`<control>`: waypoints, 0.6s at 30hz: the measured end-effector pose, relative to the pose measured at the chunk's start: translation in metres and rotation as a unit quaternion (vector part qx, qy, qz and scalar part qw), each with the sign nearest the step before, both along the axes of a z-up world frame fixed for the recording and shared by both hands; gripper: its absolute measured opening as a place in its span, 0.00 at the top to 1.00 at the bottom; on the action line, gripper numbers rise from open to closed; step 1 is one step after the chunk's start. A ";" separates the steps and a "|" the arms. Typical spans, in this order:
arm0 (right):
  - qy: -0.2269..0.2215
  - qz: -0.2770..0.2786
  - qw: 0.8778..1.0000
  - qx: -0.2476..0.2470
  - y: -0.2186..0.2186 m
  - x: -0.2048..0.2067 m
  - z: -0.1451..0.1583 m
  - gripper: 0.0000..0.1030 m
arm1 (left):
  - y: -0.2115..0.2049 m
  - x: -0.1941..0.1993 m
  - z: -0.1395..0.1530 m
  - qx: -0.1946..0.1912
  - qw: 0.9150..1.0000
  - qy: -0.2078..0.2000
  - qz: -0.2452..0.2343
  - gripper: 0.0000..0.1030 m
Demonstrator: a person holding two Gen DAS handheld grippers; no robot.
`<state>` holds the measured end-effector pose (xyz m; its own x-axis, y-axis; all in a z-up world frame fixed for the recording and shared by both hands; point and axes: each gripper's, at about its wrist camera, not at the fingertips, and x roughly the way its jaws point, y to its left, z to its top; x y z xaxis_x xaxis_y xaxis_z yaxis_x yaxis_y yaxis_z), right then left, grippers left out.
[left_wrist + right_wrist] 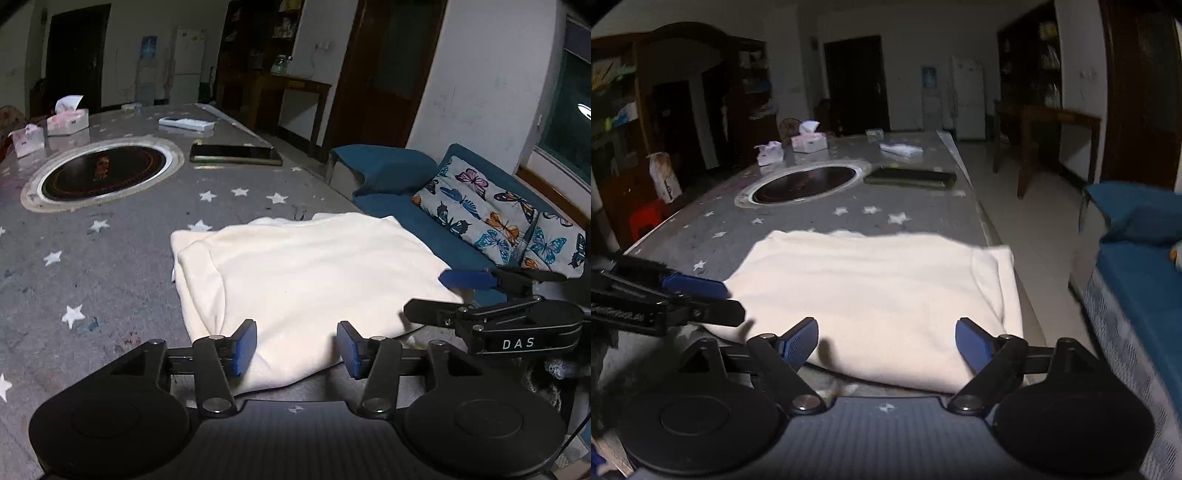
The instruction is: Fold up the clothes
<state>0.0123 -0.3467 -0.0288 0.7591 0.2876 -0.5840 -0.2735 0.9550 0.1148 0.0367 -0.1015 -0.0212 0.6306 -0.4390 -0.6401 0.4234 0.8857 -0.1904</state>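
Garment (306, 273), folded, lies long axis crosswise along the table (110, 229) edge.

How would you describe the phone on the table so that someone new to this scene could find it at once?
Start at the long table with the grey, star-printed cover and find the round black cooktop sunk into its middle. The phone lies flat just beside that ring, toward the table's sofa-side edge. It is the only dark, glossy slab there; the remote beyond it is white.
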 end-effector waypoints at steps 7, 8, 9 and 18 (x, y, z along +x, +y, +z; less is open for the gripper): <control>0.022 0.006 0.999 0.028 -0.006 0.000 -0.005 0.01 | 0.007 -0.002 0.007 -0.025 1.000 0.003 0.015 0.33; 0.023 0.007 0.999 0.030 -0.005 0.000 -0.005 0.00 | 0.009 -0.002 0.008 -0.027 0.999 0.002 0.019 0.30; 0.021 0.006 0.999 0.027 -0.004 -0.001 -0.005 0.00 | 0.010 -0.002 0.009 -0.029 0.999 0.000 0.022 0.29; 0.021 -0.011 1.000 0.005 0.009 -0.002 -0.008 0.00 | 0.019 -0.008 0.014 -0.032 0.999 -0.014 0.042 0.06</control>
<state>0.0106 -0.3379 -0.0364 0.7400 0.2769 -0.6130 -0.2461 0.9596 0.1365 0.0289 -0.0823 -0.0069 0.6841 -0.4235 -0.5938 0.3541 0.9046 -0.2372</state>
